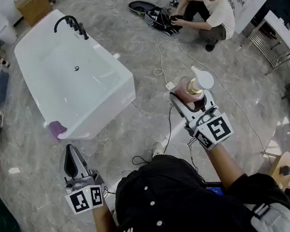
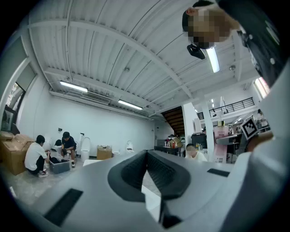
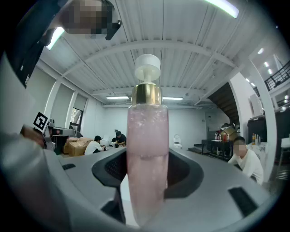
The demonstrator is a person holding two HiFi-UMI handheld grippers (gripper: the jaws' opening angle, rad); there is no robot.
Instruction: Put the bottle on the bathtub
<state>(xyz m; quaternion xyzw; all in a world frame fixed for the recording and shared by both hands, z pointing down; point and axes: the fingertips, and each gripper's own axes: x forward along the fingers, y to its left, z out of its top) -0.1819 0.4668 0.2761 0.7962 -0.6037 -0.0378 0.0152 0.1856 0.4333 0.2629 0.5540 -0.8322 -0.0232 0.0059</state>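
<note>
A pink pump bottle (image 1: 191, 88) with a gold collar and white pump head stands upright in my right gripper (image 1: 187, 99), which is shut on it, held over the floor to the right of the white bathtub (image 1: 111, 105). In the right gripper view the bottle (image 3: 147, 158) fills the middle between the jaws. My left gripper (image 1: 74, 160) hangs below the tub's near end, shut with nothing in it; in the left gripper view its jaws (image 2: 146, 174) meet, and the bottle (image 2: 220, 146) shows far right.
A black faucet (image 1: 70, 24) sits on the tub's far rim. A purple thing (image 1: 55, 130) lies at the tub's near left corner. A person (image 1: 206, 12) crouches at upper right beside a black bag (image 1: 159, 17). White cable (image 1: 173, 67) crosses the marble floor. Other people and boxes are at left.
</note>
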